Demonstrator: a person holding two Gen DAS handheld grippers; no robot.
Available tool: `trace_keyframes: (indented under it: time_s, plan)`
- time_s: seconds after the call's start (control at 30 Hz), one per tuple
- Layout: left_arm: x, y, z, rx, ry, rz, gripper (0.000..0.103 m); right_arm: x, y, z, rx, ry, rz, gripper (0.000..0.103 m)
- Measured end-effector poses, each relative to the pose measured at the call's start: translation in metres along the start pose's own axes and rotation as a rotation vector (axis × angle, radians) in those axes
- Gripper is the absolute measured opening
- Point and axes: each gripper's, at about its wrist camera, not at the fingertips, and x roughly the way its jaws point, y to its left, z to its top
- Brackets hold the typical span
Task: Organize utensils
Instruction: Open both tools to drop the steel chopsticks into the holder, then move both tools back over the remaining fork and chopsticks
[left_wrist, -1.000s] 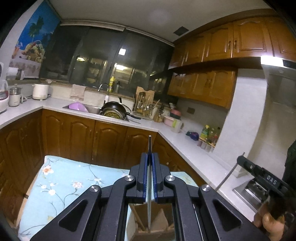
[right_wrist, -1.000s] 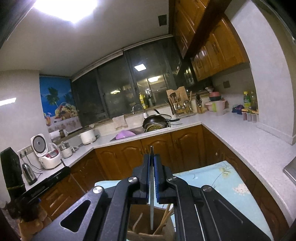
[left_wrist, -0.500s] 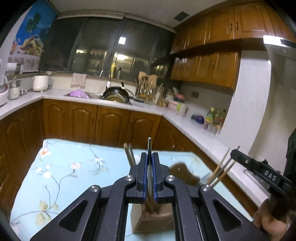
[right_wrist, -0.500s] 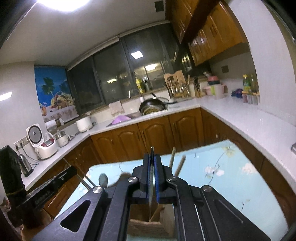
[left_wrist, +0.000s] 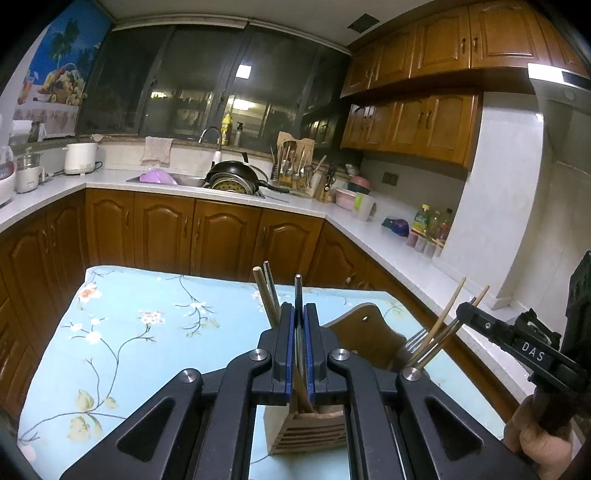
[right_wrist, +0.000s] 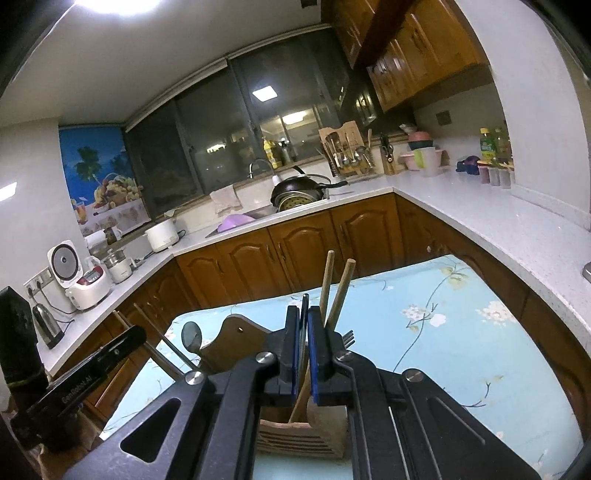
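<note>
My left gripper (left_wrist: 297, 314) is shut on a thin metal utensil (left_wrist: 297, 291) that stands upright between the blue pads. Its lower end reaches into a slatted wooden utensil holder (left_wrist: 306, 432) directly below. Two sticks (left_wrist: 265, 295) rise from the holder just left of the pads. My right gripper (right_wrist: 303, 317) is shut on a similar thin metal utensil (right_wrist: 304, 306) above the holder (right_wrist: 295, 439). Two wooden chopsticks (right_wrist: 334, 288) and a fork (right_wrist: 346, 338) stand beside it. What kind of utensil each gripper holds is hidden.
The holder stands on a table with a light blue floral cloth (left_wrist: 147, 332). Its wooden back board (right_wrist: 236, 341) rises behind, with a spoon (right_wrist: 192, 334) nearby. The right gripper (left_wrist: 469, 314) and a hand (left_wrist: 532, 439) are at the right. Counters surround the table.
Both grippers have sunk and tipped downward, each still shut on its metal utensil. The wooden holder, chopsticks and fork have come up into full view beneath them.
</note>
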Motion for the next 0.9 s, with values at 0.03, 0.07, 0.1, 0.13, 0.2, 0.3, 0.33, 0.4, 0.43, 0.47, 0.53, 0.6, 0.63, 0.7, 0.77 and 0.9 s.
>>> trace_keyframes:
  time_s: [0.03,0.07,0.1,0.13,0.2,0.3,0.33,0.4,0.43,0.47,0.53,0.6,0.63,0.7,0.77,0.9]
  plan:
    - [0.001,-0.001,0.003,0.000,0.003,0.001,0.003,0.000,-0.001,0.000,0.005,0.002,0.001,0.004]
    - [0.001,0.000,0.003,-0.001,0.006,0.001,0.003,0.001,-0.002,0.001,0.010,0.004,0.005,0.004]
    - [0.000,0.001,-0.001,-0.002,0.008,-0.002,0.003,0.001,-0.004,0.001,0.015,0.007,0.008,0.005]
    - [0.000,0.001,0.002,-0.006,0.016,-0.003,0.003,0.001,-0.003,0.002,0.017,0.011,0.010,0.005]
    - [-0.005,0.002,-0.006,-0.016,0.025,-0.010,0.003,0.000,-0.004,0.003,0.023,0.004,0.026,0.010]
    - [-0.010,0.004,-0.001,-0.021,0.023,-0.016,0.004,-0.009,-0.007,0.005,0.039,-0.017,0.043,0.024]
    - [-0.015,0.003,0.002,-0.021,0.020,-0.014,0.008,-0.013,-0.008,0.006,0.046,-0.027,0.049,0.027]
    - [-0.021,0.003,0.001,-0.025,0.015,-0.017,0.019,-0.022,-0.007,0.008,0.054,-0.047,0.054,0.040]
    - [-0.028,0.002,0.002,-0.026,0.006,-0.012,0.020,-0.026,-0.007,0.009,0.057,-0.057,0.058,0.041]
    - [-0.032,0.003,0.001,-0.026,-0.002,-0.010,0.021,-0.032,-0.007,0.010,0.062,-0.071,0.067,0.044]
    - [-0.046,0.003,0.000,-0.030,-0.008,-0.011,0.030,-0.044,-0.006,0.011,0.066,-0.096,0.083,0.058]
    - [-0.060,0.005,-0.005,-0.035,-0.017,0.003,0.048,-0.057,-0.005,0.008,0.056,-0.125,0.090,0.080]
    - [-0.067,0.006,-0.008,-0.036,-0.025,0.014,0.057,-0.061,-0.004,0.006,0.052,-0.133,0.091,0.083]
    - [-0.081,0.009,-0.018,-0.039,-0.029,0.034,0.065,-0.072,-0.003,0.000,0.042,-0.142,0.090,0.091]
    - [-0.092,0.012,-0.026,-0.047,-0.018,0.056,0.076,-0.080,-0.003,-0.010,0.032,-0.131,0.080,0.092]
    - [-0.114,0.018,-0.048,-0.078,0.021,0.084,0.077,-0.092,-0.003,-0.033,0.014,-0.095,0.050,0.093]
